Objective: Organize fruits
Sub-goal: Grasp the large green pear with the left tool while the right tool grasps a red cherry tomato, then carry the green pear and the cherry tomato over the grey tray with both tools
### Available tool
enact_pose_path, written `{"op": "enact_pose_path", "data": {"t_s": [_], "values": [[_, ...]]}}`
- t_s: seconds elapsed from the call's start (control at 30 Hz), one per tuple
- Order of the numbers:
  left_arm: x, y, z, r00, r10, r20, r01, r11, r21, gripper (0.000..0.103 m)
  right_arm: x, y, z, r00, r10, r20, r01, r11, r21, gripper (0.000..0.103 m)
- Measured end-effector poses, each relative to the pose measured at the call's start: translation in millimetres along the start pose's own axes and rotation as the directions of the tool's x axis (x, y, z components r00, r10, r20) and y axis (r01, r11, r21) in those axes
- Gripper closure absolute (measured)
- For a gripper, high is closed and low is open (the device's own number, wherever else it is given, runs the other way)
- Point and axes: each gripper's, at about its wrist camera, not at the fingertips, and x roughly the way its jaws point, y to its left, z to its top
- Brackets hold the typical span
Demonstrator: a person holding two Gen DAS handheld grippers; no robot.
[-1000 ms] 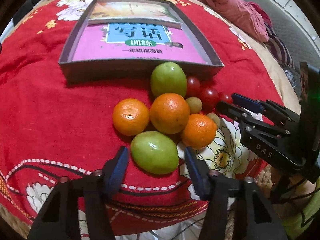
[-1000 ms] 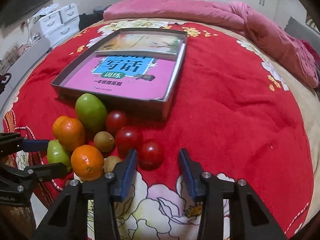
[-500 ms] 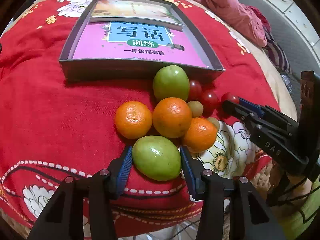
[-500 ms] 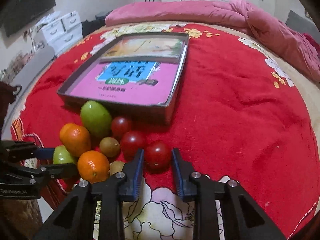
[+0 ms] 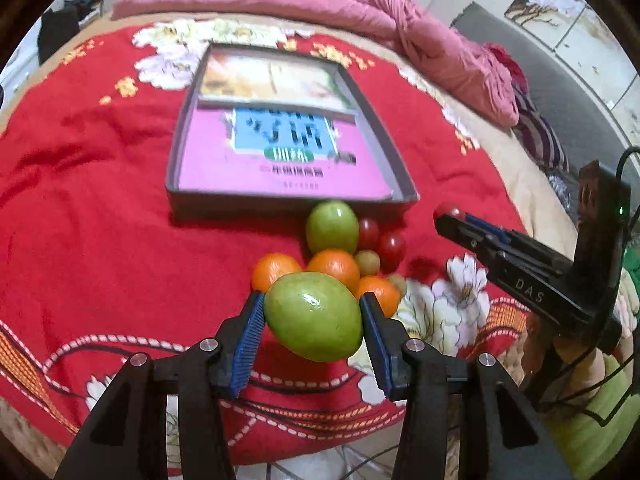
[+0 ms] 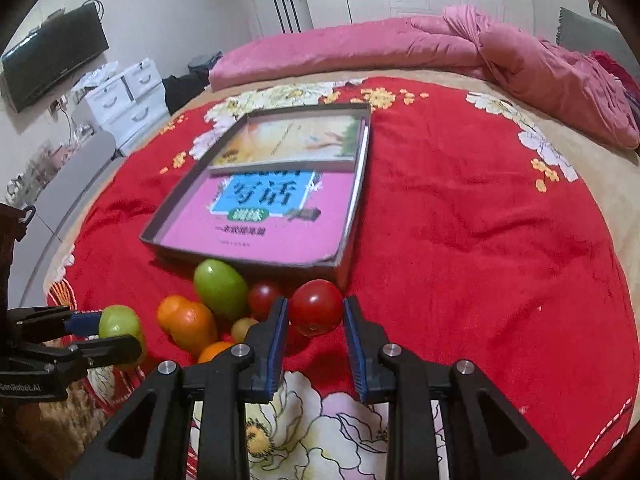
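Note:
My left gripper (image 5: 313, 316) is shut on a green fruit (image 5: 314, 316) and holds it above the red blanket; it also shows in the right wrist view (image 6: 120, 322). My right gripper (image 6: 315, 314) is shut on a red tomato (image 6: 316, 307), lifted off the blanket; the tomato shows at that gripper's tip in the left wrist view (image 5: 448, 211). On the blanket lie another green fruit (image 5: 332, 227), three oranges (image 5: 276, 269), two red tomatoes (image 5: 391, 246) and small kiwis (image 5: 367, 262). A shallow grey box (image 5: 176, 172) with pink books inside lies behind them.
A rolled pink quilt (image 6: 400, 46) lies along the far side of the bed. White drawers (image 6: 124, 100) and a wall TV (image 6: 56, 56) stand to the left. The bed's front edge drops off just below both grippers.
Both grippers closed and lifted: the left took the near green fruit, the right took a red tomato. Both now sit higher and farther back from the fruit pile.

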Motion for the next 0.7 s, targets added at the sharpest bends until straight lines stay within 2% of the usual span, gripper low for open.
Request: {"op": "enact_pose_path", "data": {"t_s": [0.33, 0.6, 0.63, 0.67, 0.7], "values": [[-7.1, 17.7, 32.2, 0.995, 0.054, 0.08, -0.051, 0.998, -0.034, 0.053, -2.6, 9.7, 22.1, 0.999, 0.01, 0.04, -0.009, 1.0, -0.027, 0.075], [3.9, 28.4, 59.2, 0.988, 0.107, 0.111, -0.102, 0.994, -0.051, 0.054, 7.1, 18.4, 38.2, 0.999, 0.018, 0.05, -0.016, 0.999, -0.043, 0.075], [6.4, 29.1, 62.6, 0.987, 0.114, 0.114, -0.108, 0.993, -0.054, 0.056, 9.5, 19.8, 40.5, 0.999, 0.018, 0.05, -0.016, 0.999, -0.046, 0.075], [7.6, 28.7, 64.7, 0.986, 0.116, 0.12, -0.111, 0.992, -0.052, 0.063, 11.1, 20.3, 42.0, 0.999, 0.019, 0.05, -0.017, 0.999, -0.047, 0.075], [8.8, 27.8, 67.5, 0.985, 0.122, 0.125, -0.117, 0.992, -0.046, 0.066, 13.2, 21.1, 43.3, 0.999, 0.019, 0.049, -0.016, 0.999, -0.05, 0.075]]}}
